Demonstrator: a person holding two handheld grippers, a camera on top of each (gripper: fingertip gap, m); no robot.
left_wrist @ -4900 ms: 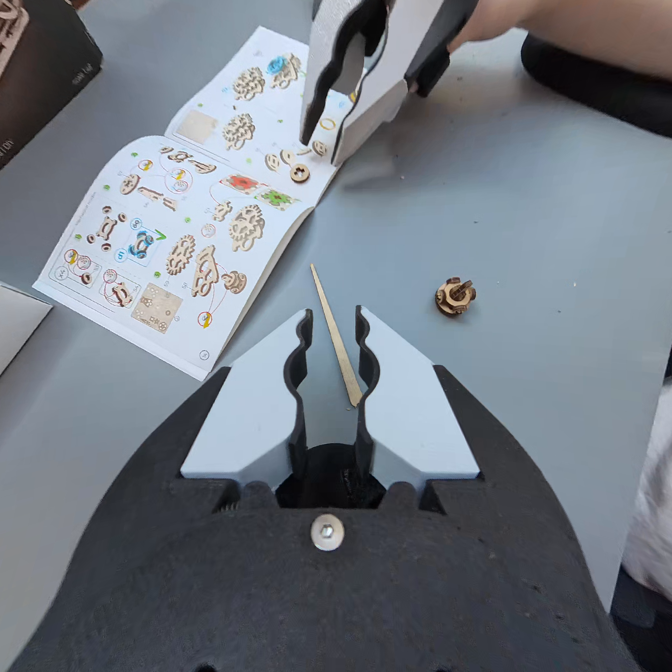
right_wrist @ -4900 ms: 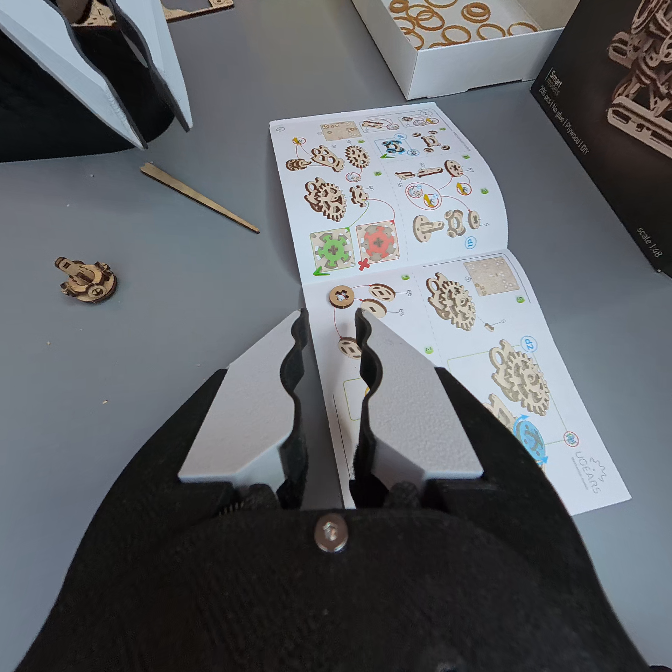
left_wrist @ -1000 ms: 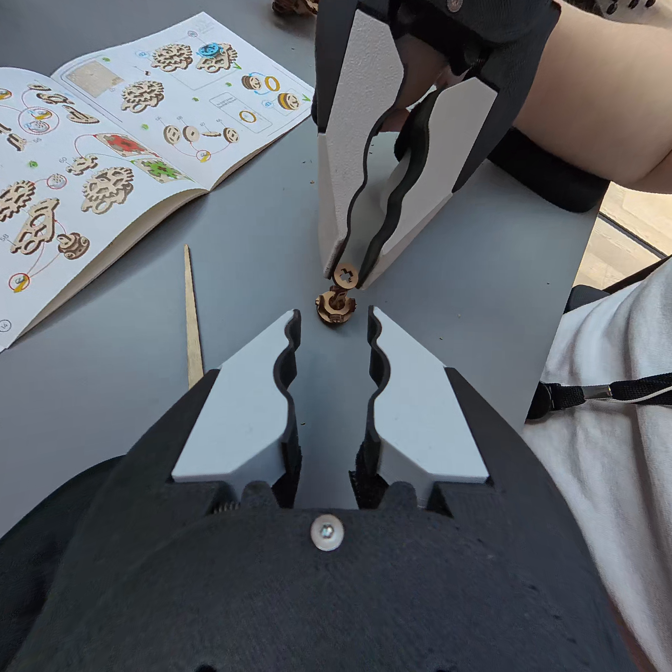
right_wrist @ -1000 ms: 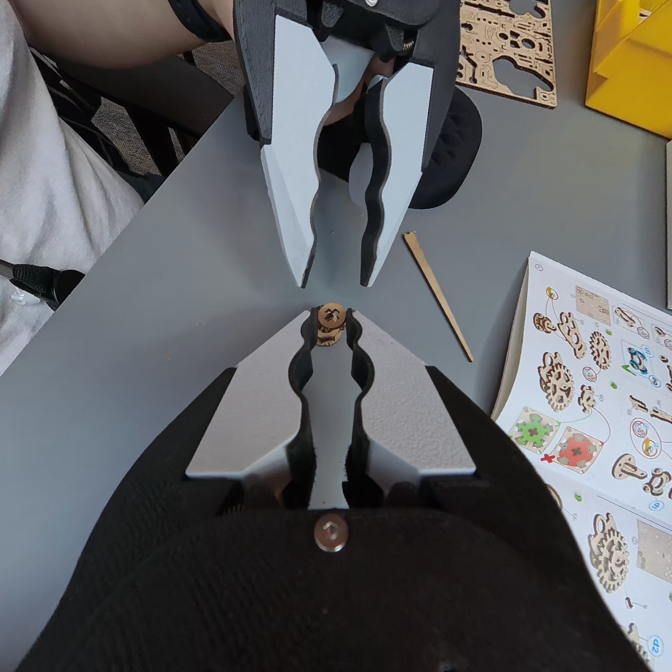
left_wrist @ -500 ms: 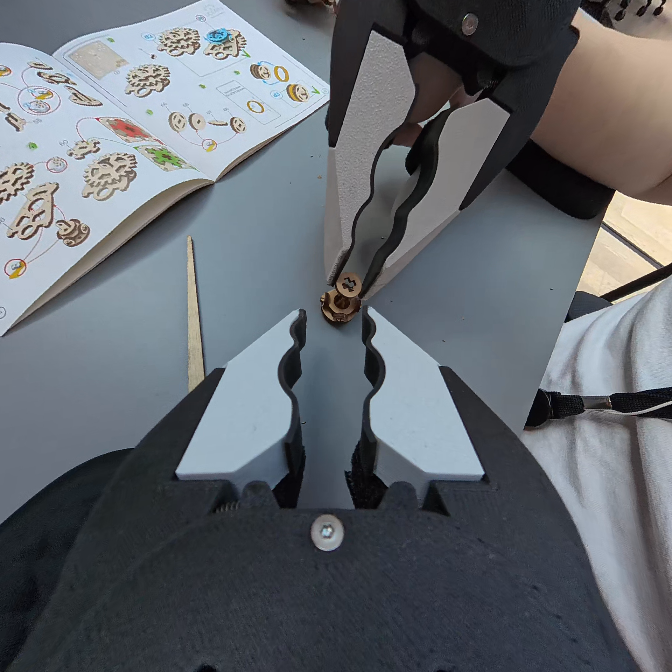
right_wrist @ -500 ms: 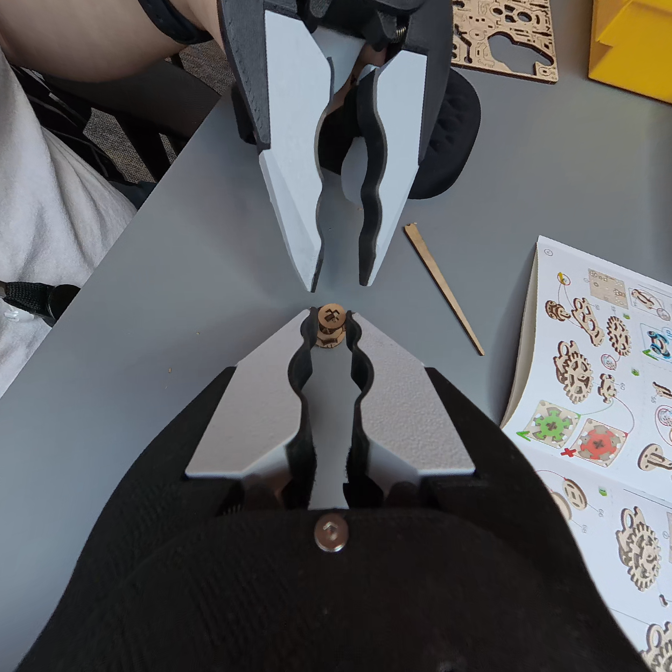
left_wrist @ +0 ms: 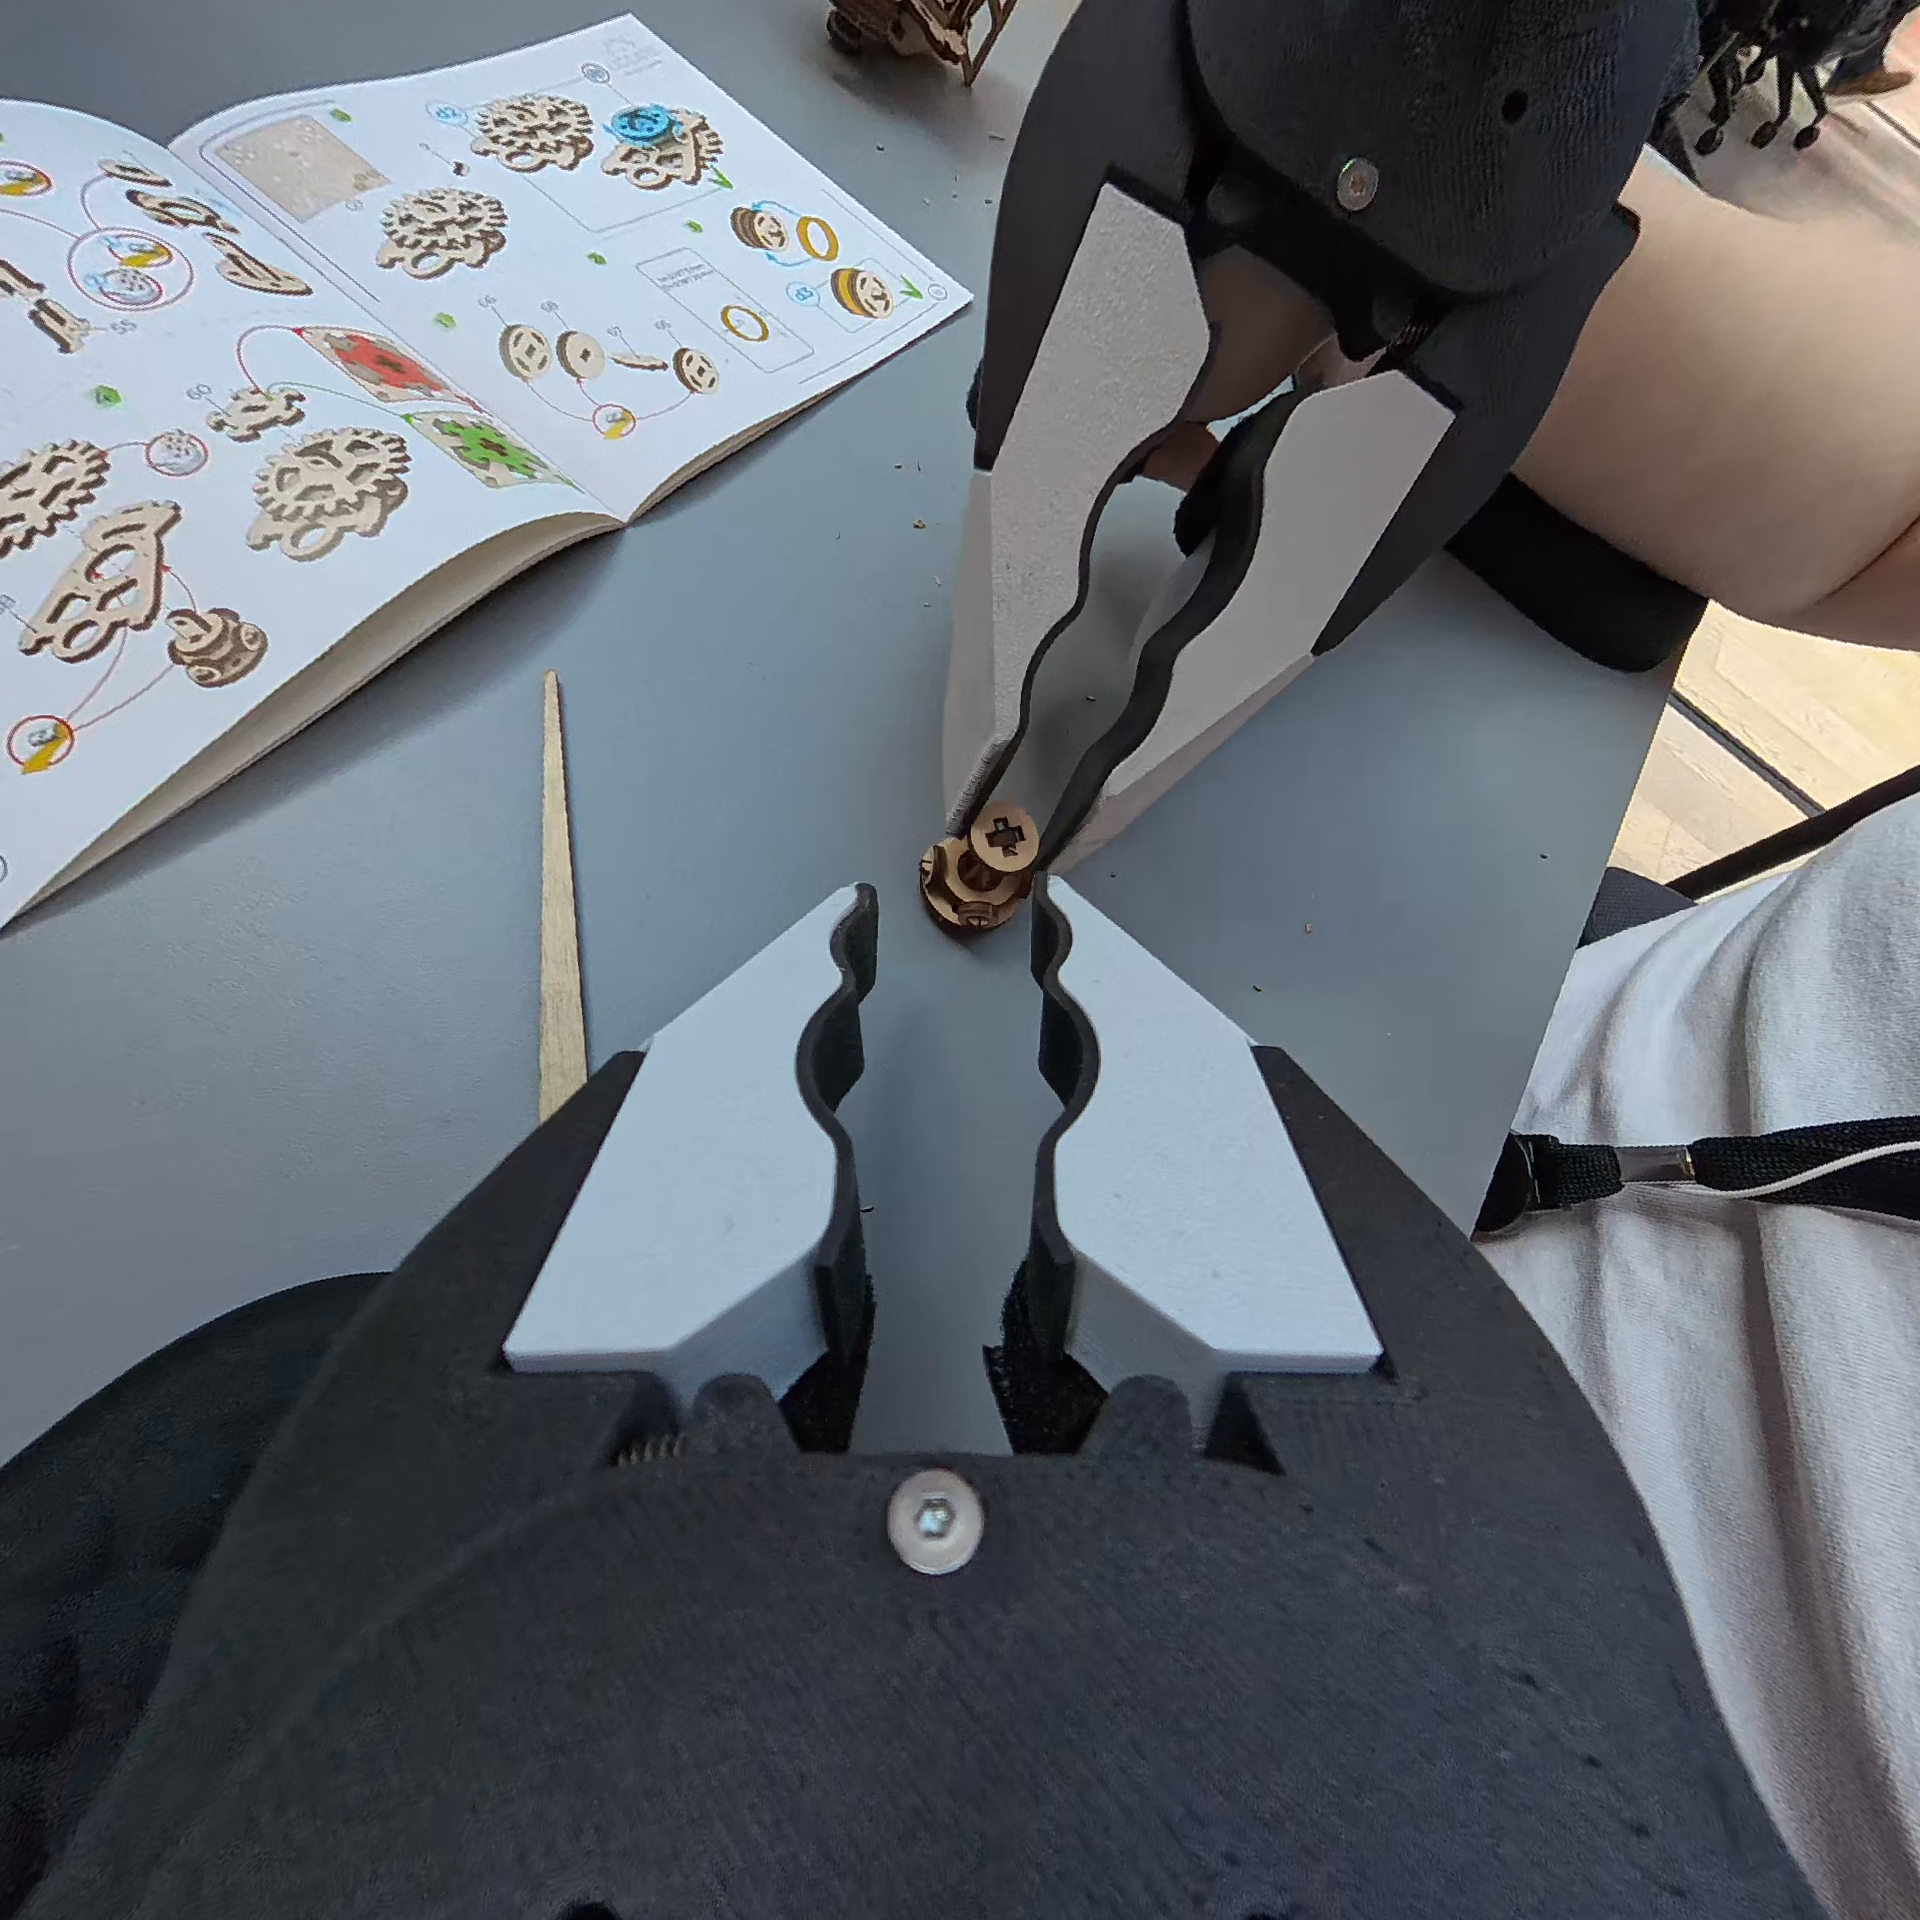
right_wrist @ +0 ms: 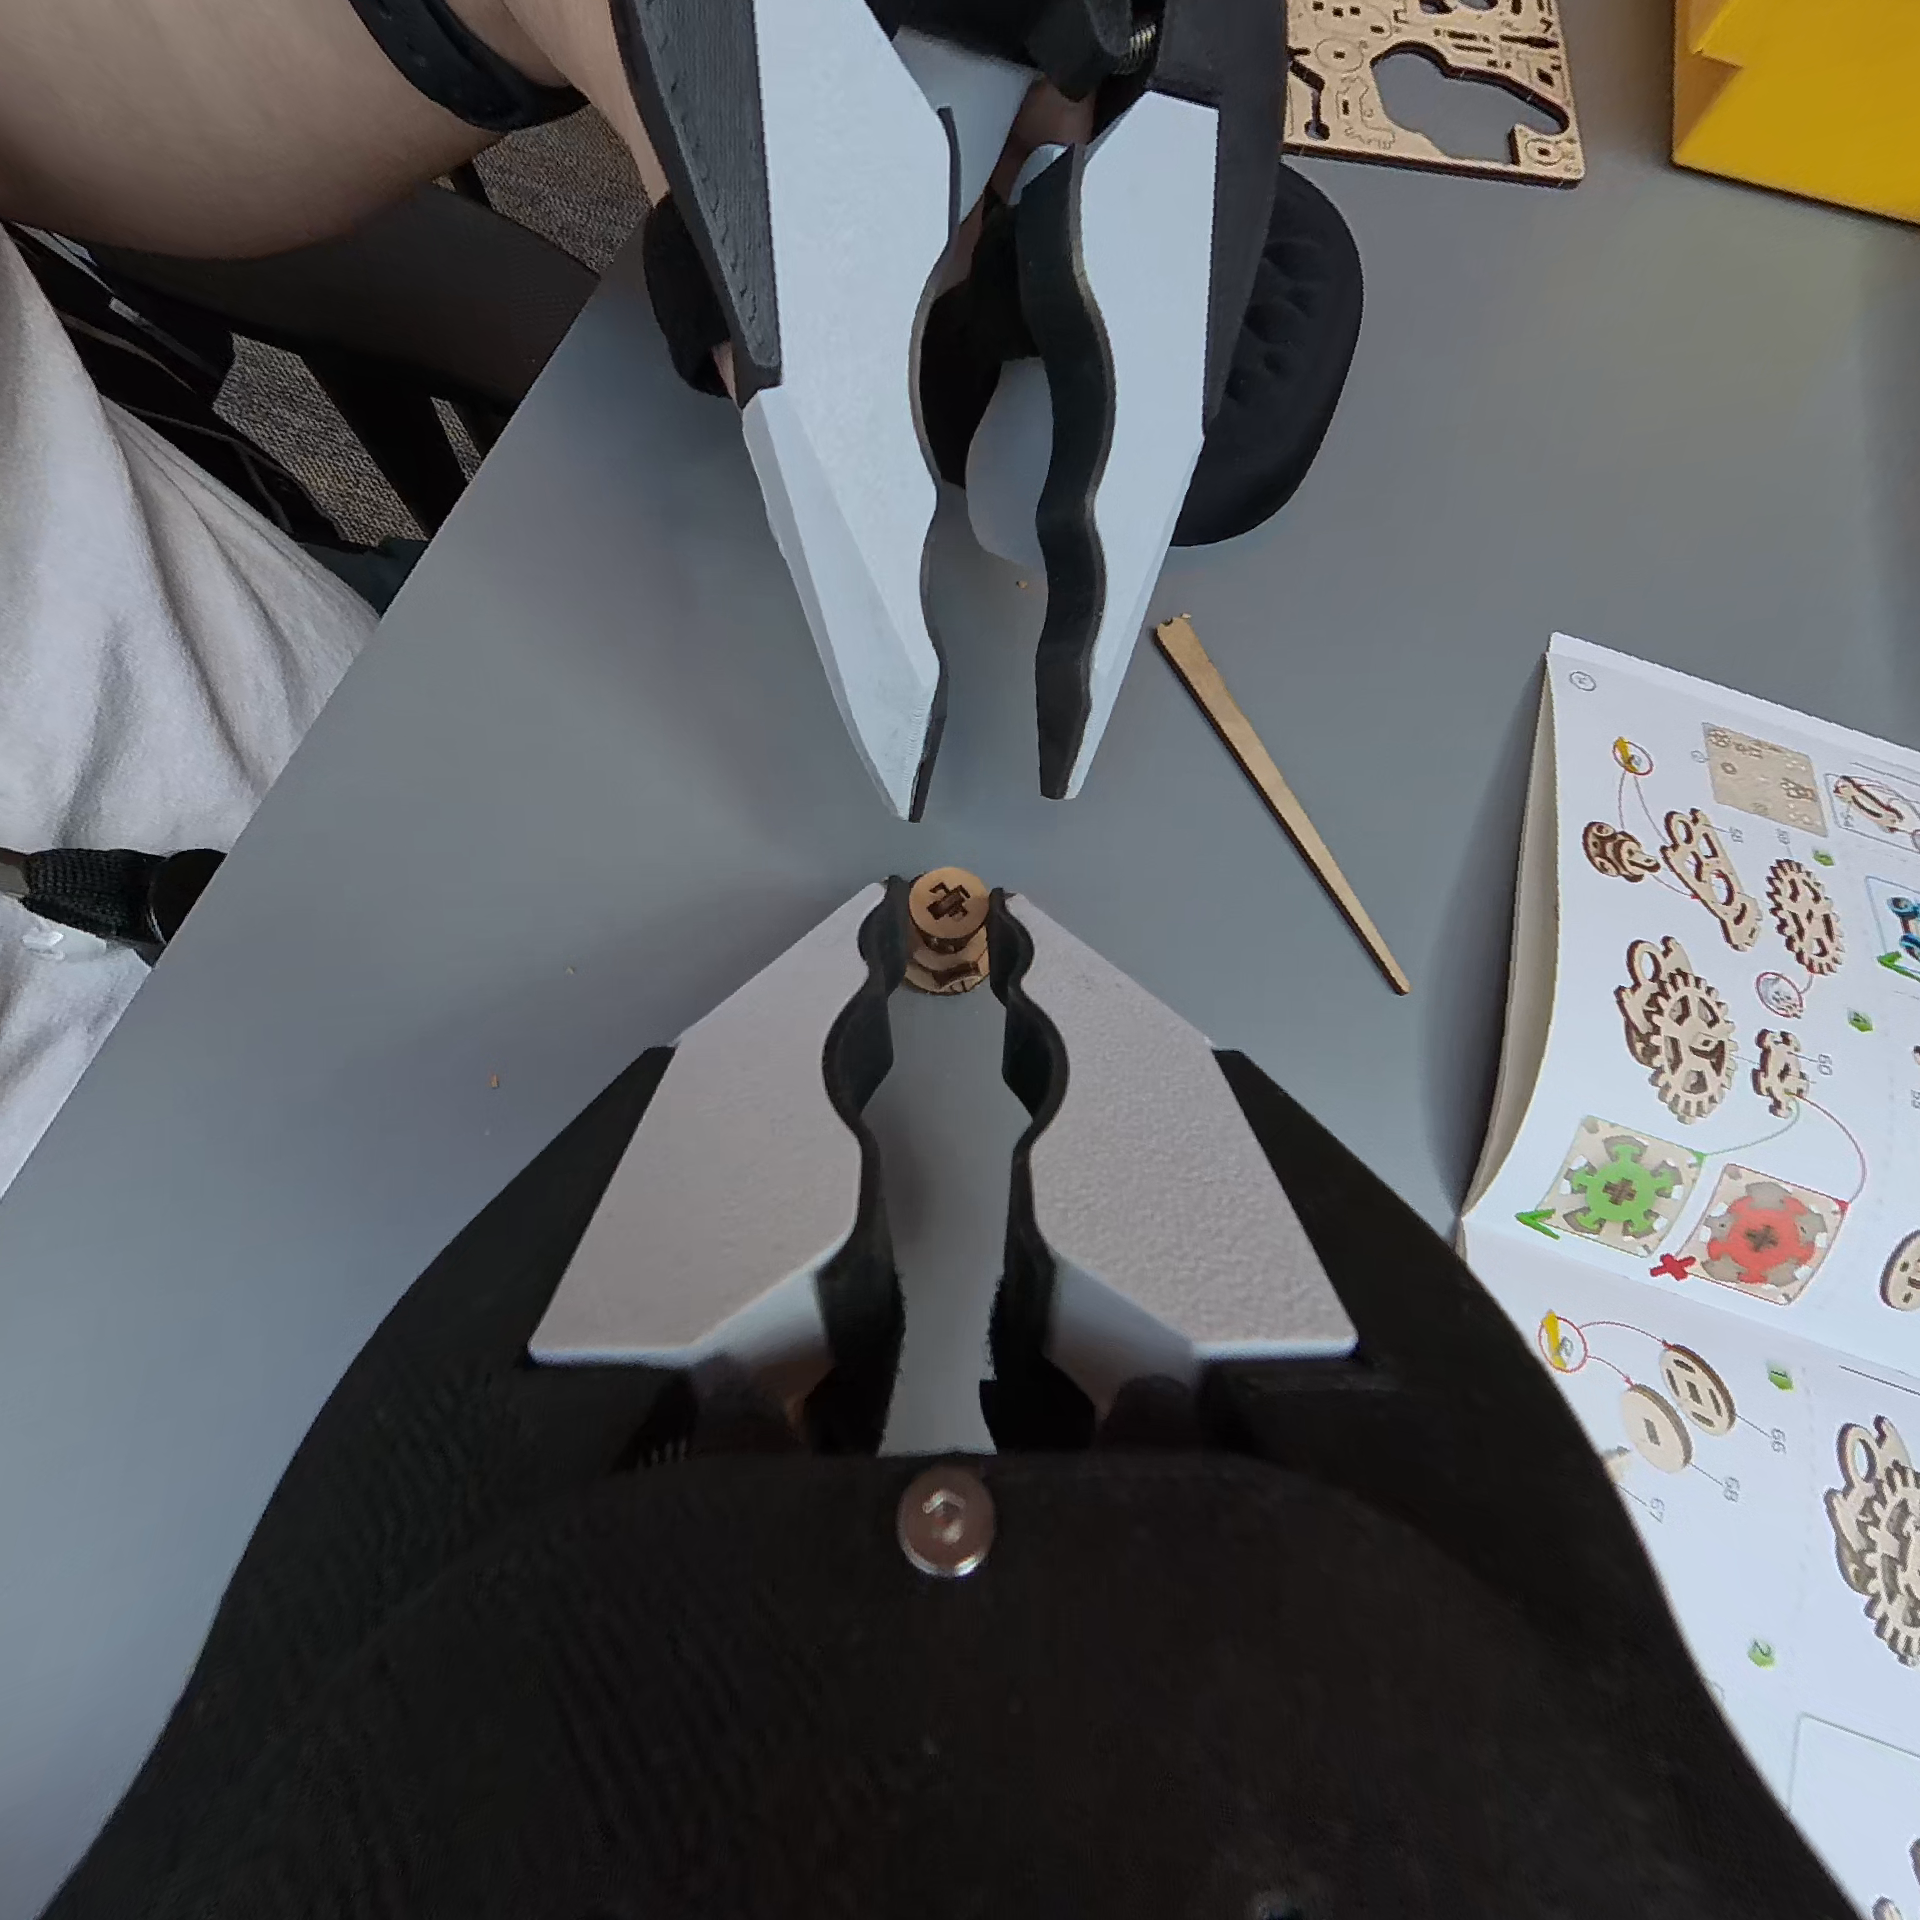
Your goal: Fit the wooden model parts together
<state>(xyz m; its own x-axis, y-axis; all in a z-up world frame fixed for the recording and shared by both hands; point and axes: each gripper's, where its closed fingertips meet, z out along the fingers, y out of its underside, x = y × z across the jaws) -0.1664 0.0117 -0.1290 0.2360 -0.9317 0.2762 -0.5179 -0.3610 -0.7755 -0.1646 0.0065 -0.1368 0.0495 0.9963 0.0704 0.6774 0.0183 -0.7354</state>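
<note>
A small wooden disc [right_wrist: 947, 902] was gripped at the right tool's [right_wrist: 943, 906] tips, above a wooden hub [left_wrist: 964, 891]; the left tool [left_wrist: 951, 902] was held apart, empty, just before it.

Instruction booklet [left_wrist: 312, 416] cut off at left edge, wooden model [left_wrist: 914, 31] cropped at top, yellow box [right_wrist: 1808, 104] partly out of frame

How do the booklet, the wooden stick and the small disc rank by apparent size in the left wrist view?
1. Booklet, largest though cut off by the frame edge.
2. Stick, long and thin; its near end is hidden behind the left claw.
3. Disc, smallest, gripped in the right claw.
</note>
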